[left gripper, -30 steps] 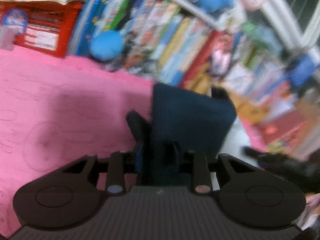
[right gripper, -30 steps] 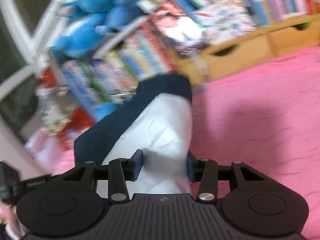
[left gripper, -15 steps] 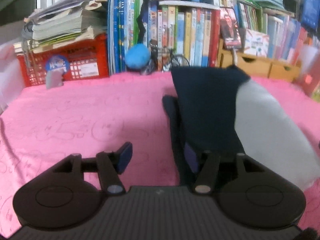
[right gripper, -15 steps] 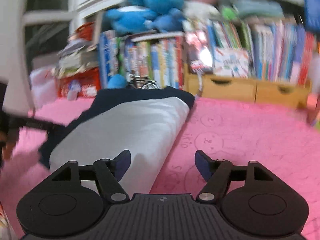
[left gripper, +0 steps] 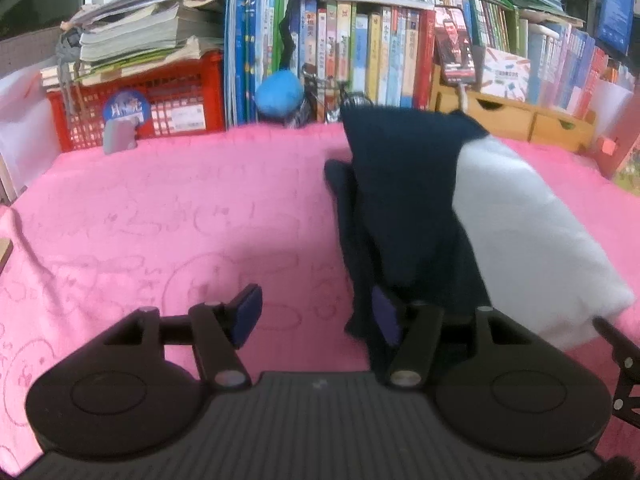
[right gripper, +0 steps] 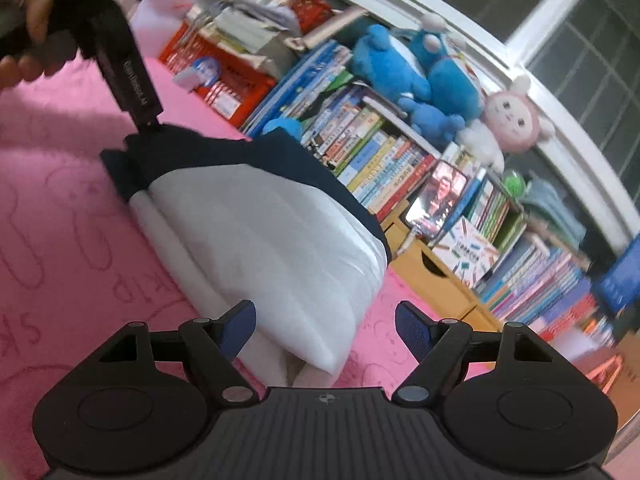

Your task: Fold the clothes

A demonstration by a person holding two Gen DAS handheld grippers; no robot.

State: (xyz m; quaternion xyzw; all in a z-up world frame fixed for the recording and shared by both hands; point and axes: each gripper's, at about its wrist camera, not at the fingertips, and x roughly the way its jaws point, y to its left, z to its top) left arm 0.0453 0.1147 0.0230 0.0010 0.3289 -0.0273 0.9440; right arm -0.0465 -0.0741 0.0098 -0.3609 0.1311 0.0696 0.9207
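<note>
A folded garment, navy (left gripper: 404, 200) with a white part (left gripper: 528, 232), lies on the pink cloth (left gripper: 168, 216). My left gripper (left gripper: 316, 316) hangs low at its near left corner. Its jaws are opening; the right pad (left gripper: 384, 316) sits at the navy edge and nothing is pinched. In the right wrist view my right gripper (right gripper: 325, 330) is tilted, with its jaws opening. The white fold (right gripper: 272, 248) ends between the pads, unpressed. The left gripper (right gripper: 132, 76) appears there too, held by a hand (right gripper: 24, 20), at the navy corner (right gripper: 160, 152).
Behind the cloth stand a row of books (left gripper: 360, 52), a red crate (left gripper: 168, 96) under stacked papers, a blue ball (left gripper: 280, 92), wooden drawers (left gripper: 516, 116) and blue plush toys (right gripper: 404, 68). A phone (right gripper: 436, 196) leans on the books. Open pink cloth lies left of the garment.
Both grippers have let go of the garment and spread their jaws. The garment has come down flat on the pink cloth. The right gripper has rolled and its view is now tilted.
</note>
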